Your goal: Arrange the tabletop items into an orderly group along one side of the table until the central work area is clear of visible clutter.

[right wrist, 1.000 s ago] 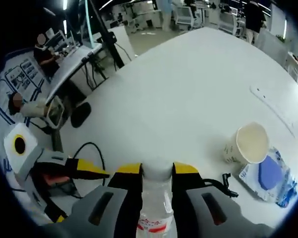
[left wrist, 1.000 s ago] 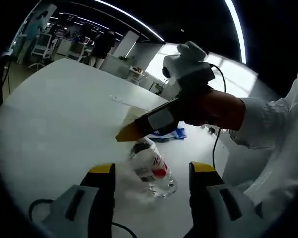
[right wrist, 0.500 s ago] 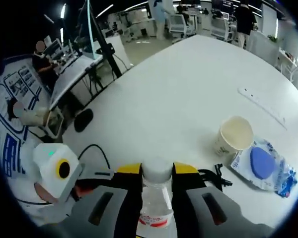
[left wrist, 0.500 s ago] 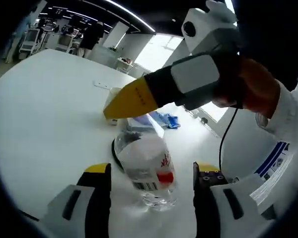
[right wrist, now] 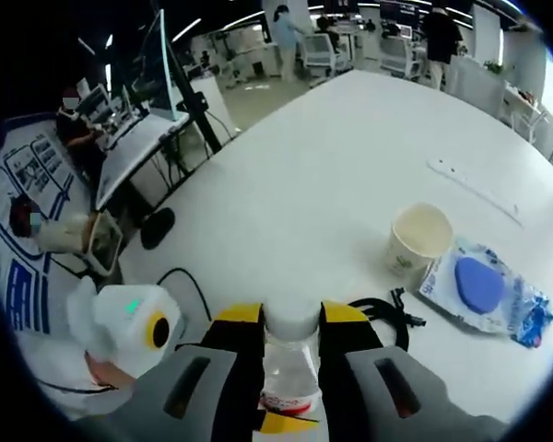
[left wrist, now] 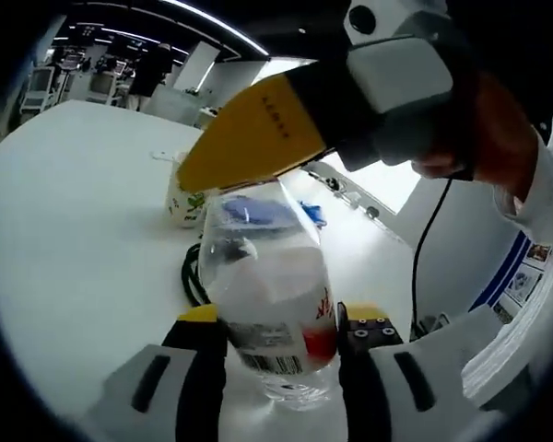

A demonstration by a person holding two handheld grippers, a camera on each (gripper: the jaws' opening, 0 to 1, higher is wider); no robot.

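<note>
I have the clear plastic water bottle with the red label (left wrist: 269, 318) standing on the white table (left wrist: 64, 239), my right gripper (right wrist: 290, 318) clamping its neck and my left gripper (left wrist: 276, 318) flanking its body (contact unclear); the cream paper cup (right wrist: 417, 238) stands beyond.

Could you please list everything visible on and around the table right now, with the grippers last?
water bottle: one, clear with a red-and-white label and white cap, upright between both grippers' jaws.
paper cup: one, cream, open, standing on the table beside the packet.
packet: one, clear plastic with a blue round item inside, lying flat.
cable: one, black, coiled near the cup.
white strip: one, flat, far side of the table.
table: one, white.
left gripper: yellow-tipped jaws against the bottle's lower body.
right gripper: yellow-tipped jaws clamped at the bottle's neck.
</note>
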